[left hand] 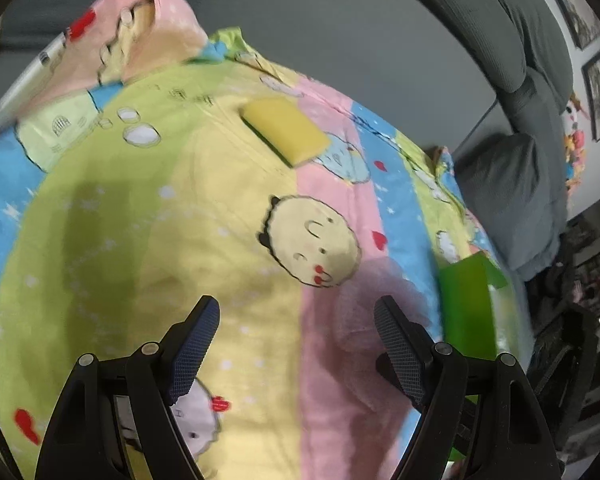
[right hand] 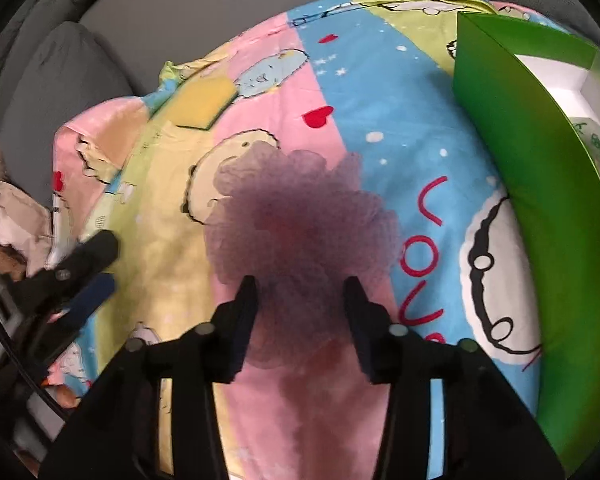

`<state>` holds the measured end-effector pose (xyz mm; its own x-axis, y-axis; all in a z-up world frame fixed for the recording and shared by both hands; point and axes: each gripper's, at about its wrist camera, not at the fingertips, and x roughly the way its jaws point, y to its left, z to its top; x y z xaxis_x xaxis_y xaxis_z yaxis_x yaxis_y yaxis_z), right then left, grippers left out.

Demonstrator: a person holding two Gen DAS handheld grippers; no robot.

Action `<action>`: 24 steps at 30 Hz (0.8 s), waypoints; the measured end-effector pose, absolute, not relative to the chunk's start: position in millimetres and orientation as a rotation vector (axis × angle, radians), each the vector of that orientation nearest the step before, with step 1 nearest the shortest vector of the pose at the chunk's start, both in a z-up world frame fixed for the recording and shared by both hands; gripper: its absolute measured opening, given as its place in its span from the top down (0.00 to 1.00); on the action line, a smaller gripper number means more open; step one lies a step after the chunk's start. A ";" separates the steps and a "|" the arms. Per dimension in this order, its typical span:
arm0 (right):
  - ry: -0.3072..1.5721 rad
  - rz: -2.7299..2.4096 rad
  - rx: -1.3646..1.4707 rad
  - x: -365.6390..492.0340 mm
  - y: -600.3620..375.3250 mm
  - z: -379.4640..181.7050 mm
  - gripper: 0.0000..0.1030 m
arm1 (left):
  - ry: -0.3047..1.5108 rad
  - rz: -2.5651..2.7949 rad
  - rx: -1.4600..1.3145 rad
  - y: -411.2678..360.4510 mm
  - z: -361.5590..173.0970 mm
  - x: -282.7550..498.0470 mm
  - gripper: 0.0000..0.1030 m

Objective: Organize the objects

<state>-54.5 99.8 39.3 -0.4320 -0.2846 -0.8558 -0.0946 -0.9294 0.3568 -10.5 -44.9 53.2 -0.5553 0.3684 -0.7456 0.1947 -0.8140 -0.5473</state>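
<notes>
A purple mesh puff (left hand: 364, 312) lies on a cartoon-print bedsheet (left hand: 180, 208), just ahead of the open, empty left claw (left hand: 296, 340); a yellow sponge (left hand: 286, 130) sits farther off. From the right, the right claw (right hand: 300, 320) straddles the puff's near edge, apparently not pinching yet. Closing on it seems next, then the green box (right hand: 520, 152). Grey sofa (left hand: 520, 80) behind.

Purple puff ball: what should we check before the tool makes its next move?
1. Purple puff sits between the right tool's fingers: ok.
2. Pads squeezing the puff firmly: cannot tell.
3. Green box top open: ok.
4. Left tool open and empty: ok.
5. Yellow sponge lying apart from the puff: ok.
</notes>
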 end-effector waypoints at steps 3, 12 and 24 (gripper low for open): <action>-0.588 -2.514 1.516 -48.4 108.0 53.0 0.17 | -0.948 2.484 -1.406 -41.5 53.3 -11.4 0.22; -0.770 -2.611 1.436 -38.5 149.0 65.5 0.19 | -0.832 2.480 -1.421 -18.1 52.3 -13.3 0.22; -0.877 -2.539 1.401 -37.8 159.7 61.8 0.19 | -0.672 2.483 -1.397 10.3 54.1 -11.0 0.22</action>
<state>-37.8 159.7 61.8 -0.5676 -0.3605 -0.7402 -0.1733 -0.8266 0.5355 -11.0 10.3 54.1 -0.5267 0.3968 -0.7518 0.0364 -0.8730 -0.4863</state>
